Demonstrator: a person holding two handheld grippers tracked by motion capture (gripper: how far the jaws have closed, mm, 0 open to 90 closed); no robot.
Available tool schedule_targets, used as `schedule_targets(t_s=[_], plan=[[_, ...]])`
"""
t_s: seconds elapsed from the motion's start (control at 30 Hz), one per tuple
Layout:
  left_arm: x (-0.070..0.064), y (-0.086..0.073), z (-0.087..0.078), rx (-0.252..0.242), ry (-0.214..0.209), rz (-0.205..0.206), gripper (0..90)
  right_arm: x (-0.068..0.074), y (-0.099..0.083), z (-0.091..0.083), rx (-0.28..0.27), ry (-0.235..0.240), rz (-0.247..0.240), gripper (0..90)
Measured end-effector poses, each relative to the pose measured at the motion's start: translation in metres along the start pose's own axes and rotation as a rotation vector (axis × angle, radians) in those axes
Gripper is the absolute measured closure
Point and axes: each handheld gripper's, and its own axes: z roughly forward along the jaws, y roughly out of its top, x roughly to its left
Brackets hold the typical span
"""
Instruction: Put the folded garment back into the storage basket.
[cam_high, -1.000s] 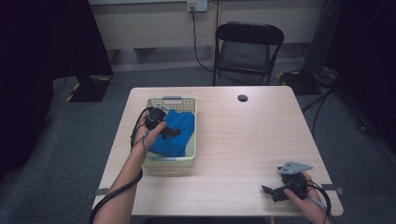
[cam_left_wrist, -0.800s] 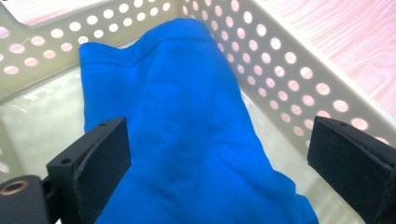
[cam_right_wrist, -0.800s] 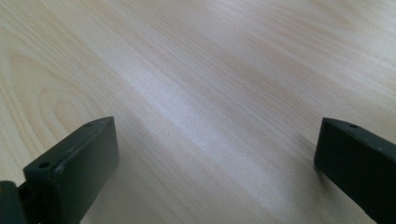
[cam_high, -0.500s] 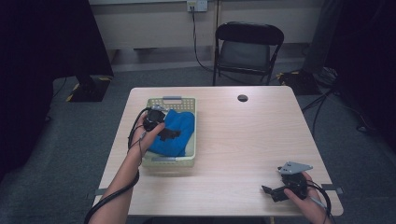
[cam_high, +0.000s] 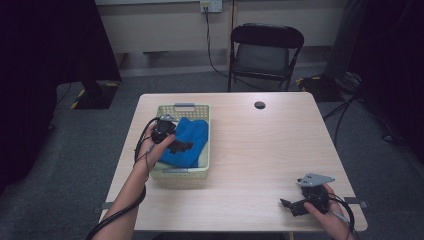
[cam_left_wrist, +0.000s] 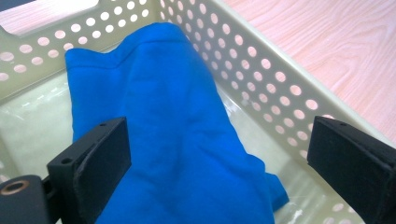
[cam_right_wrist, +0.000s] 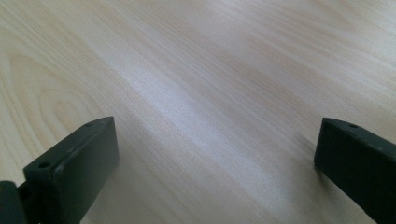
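now the left gripper (cam_left_wrist: 219, 172) hangs wide open over the blue cloth (cam_left_wrist: 159, 126) in the basket (cam_left_wrist: 261, 84).

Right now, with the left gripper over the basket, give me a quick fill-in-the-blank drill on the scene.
1. The cloth in the basket is coloured ____.
2. The left gripper has its jaws ____ above the cloth.
3. The right gripper is over bare ____, with nothing between its jaws.
4. Behind the table stands a black folding ____.

Missing words: blue; open; table; chair
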Motion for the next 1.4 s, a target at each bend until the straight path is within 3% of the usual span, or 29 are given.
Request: schedule_targets(t_s=[0.9,1.4], plan=[[-0.012,-0.015,-0.024,-0.026,-0.032,0.047,5.5,0.000,0.000,0.000,0.000,0.000,0.000,0.0],[-0.013,-0.026,-0.034,-0.038,-0.039,0.049,5.5,0.000,0.000,0.000,0.000,0.000,0.000,0.0]])
